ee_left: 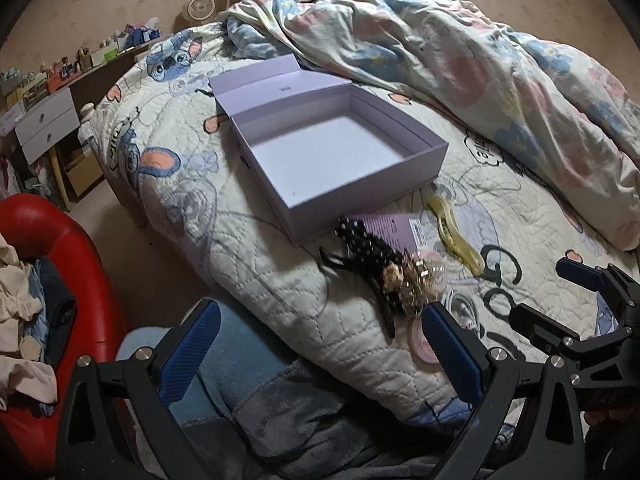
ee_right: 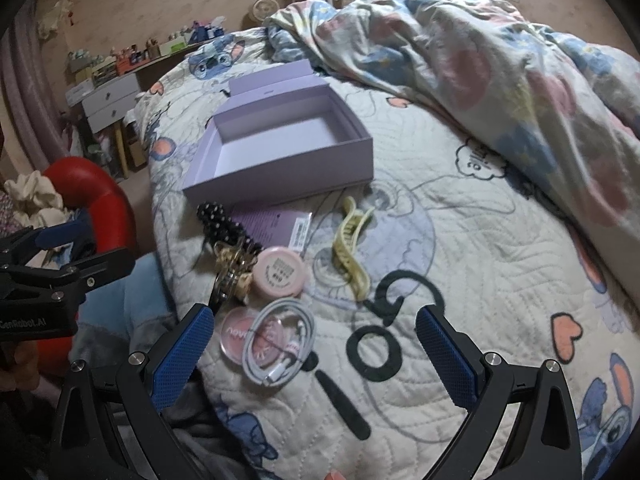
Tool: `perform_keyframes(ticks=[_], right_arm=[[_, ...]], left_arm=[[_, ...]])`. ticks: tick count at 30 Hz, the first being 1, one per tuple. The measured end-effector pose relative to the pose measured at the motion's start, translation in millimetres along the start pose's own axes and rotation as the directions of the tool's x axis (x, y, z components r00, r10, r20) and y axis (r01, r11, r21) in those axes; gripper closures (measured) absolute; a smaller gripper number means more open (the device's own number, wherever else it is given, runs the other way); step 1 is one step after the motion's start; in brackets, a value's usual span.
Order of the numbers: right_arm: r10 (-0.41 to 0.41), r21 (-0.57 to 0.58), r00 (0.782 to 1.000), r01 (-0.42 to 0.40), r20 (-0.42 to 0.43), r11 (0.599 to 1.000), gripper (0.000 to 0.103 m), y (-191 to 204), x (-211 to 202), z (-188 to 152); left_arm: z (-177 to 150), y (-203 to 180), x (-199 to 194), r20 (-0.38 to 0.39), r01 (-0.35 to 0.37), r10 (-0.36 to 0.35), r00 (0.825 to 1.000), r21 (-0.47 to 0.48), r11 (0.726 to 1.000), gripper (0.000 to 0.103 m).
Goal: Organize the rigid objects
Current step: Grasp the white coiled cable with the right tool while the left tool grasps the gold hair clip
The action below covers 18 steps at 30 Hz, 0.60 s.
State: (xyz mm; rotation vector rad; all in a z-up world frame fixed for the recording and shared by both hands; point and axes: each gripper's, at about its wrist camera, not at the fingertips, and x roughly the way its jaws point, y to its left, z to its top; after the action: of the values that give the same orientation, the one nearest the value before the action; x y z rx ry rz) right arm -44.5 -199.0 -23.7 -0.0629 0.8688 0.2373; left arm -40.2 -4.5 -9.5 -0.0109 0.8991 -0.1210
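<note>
Both tools empty, jaws spread wide: left tool (ee_left: pixel 320 344), right tool (ee_right: pixel 316 348). Lavender box (ee_right: pixel 280 148) open, empty, ahead of right tool on bed. Loose items between box and right tool: yellow claw clip (ee_right: pixel 352 252), pink round compact (ee_right: pixel 280 274), coiled white cable (ee_right: pixel 282 344) on pink disc, black polka-dot clip (ee_right: pixel 224 226), black flat clip (ee_right: pixel 342 406) nearest.

Risks: cable lies on disc, so grab may drag both; soft quilt (ee_right: pixel 480 280) gives under pressure, pads may snag fabric; pile sits near bed edge, nudge could drop pieces.

Room: bedroom, rumpled duvet (ee_left: pixel 460 64) beyond box, cluttered desk far left.
</note>
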Motion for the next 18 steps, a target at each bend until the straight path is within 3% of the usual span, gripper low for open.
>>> perform_keyframes(ticks=[9, 18], right_arm=[[0.094, 0.030, 0.994, -0.092, -0.055, 0.995, 0.000, 1.4, 20.9, -16.2], [0.120, 0.005, 0.986, -0.120, -0.112, 0.993, 0.000, 8.0, 45.7, -25.7]], left_arm=[[-17.5, 4.7, 8.6, -0.026, 0.032, -0.032, 0.999, -0.012, 0.999, 0.000], [-26.9, 8.1, 20.1, -0.048, 0.045, -0.046, 0.998, -0.015, 0.999, 0.000]])
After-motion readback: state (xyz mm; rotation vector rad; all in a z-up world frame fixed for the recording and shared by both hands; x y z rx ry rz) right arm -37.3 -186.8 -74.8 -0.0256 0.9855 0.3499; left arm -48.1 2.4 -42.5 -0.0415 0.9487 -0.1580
